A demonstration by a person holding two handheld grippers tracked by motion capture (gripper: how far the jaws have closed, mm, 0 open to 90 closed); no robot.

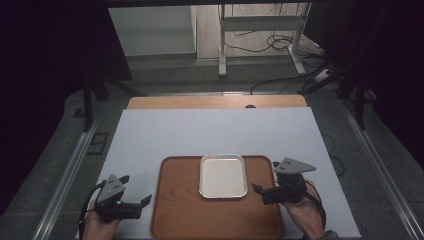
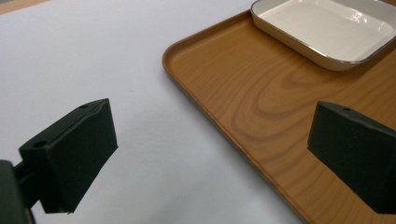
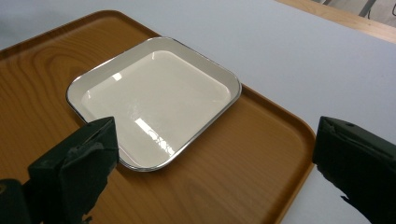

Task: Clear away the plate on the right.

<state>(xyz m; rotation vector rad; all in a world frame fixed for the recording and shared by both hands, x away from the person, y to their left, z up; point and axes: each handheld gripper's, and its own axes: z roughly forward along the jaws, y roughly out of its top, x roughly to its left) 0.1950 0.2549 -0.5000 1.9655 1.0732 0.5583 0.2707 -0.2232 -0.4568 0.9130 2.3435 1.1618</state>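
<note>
A brown wooden tray (image 1: pixel 175 210) lies on the white sheet near the front of the table. On the tray's far half sits a shallow white rectangular dish (image 1: pixel 223 176) with a metal rim, and nothing is in it. My left gripper (image 1: pixel 136 190) rests just left of the tray, its jaws open and bare. In the left gripper view the left gripper (image 2: pixel 212 130) straddles the tray's (image 2: pixel 243 93) edge, with the dish (image 2: pixel 327 28) beyond. My right gripper (image 1: pixel 265 176) stands open at the tray's right side. In the right gripper view the right gripper (image 3: pixel 217 140) faces the dish (image 3: pixel 154 98) on the tray (image 3: pixel 261 154) without touching it.
A white sheet (image 1: pixel 200 130) covers most of the wooden table (image 1: pixel 215 102). Beyond the table stand a metal frame's legs (image 1: pixel 222 50), with cables (image 1: pixel 280 45) on the floor. Metal rails (image 1: pixel 70 170) run along both sides.
</note>
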